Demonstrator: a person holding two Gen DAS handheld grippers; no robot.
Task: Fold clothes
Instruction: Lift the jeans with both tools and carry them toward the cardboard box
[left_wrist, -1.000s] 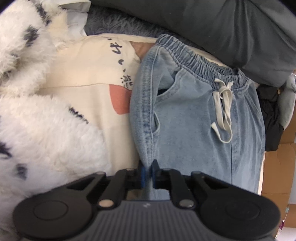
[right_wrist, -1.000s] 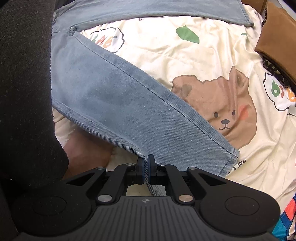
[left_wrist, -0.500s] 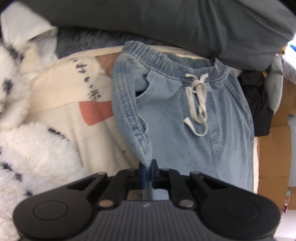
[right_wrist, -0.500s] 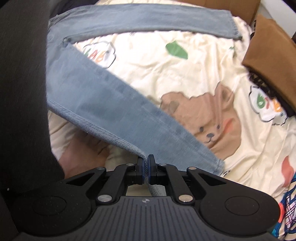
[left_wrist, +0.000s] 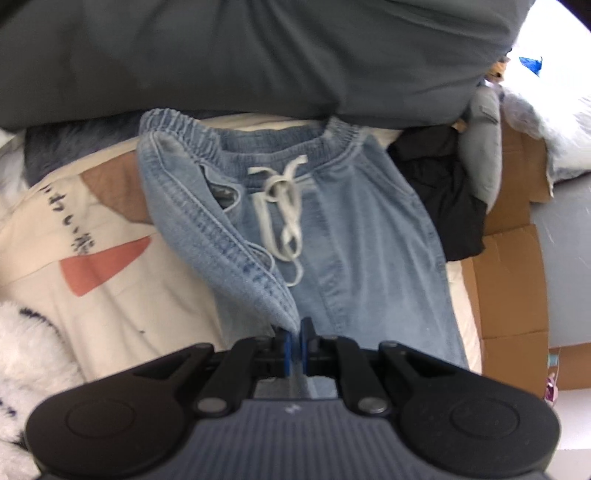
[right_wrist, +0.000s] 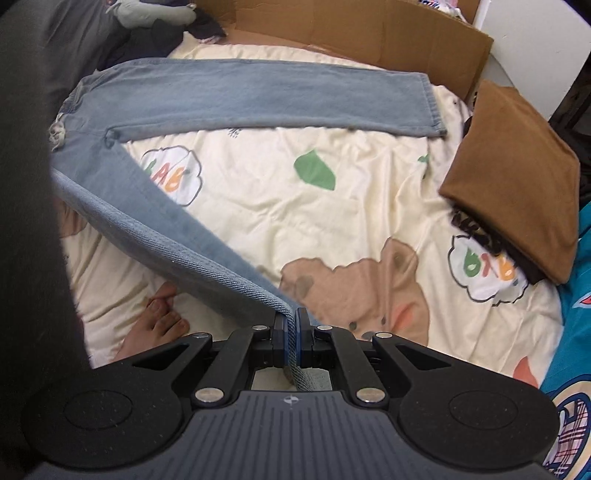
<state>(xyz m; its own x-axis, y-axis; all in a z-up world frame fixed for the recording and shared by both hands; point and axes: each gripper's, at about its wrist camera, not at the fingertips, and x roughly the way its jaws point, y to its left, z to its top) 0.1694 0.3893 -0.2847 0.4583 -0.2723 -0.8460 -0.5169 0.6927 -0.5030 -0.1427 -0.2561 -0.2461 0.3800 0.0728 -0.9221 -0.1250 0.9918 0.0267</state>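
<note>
Both tongs clamped on jeans over the bed

The left gripper (left_wrist: 294, 338) pinches the jeans' (left_wrist: 369, 236) side seam near the waistband; the right gripper (right_wrist: 292, 326) pinches one leg's edge, the other leg flat on the cartoon sheet (right_wrist: 280, 206) beside a cardboard box (right_wrist: 369, 33).

The light-blue denim jeans (right_wrist: 258, 96) are matt, coarsely twilled cloth with a white woven drawstring (left_wrist: 280, 210). Ahead of the matt black plastic right gripper (right_wrist: 291, 325) lies a smooth cream printed cotton sheet (right_wrist: 258, 206); right of it, a folded brown matt cloth (right_wrist: 513, 177); beyond, plain brown cardboard (right_wrist: 369, 33).
</note>
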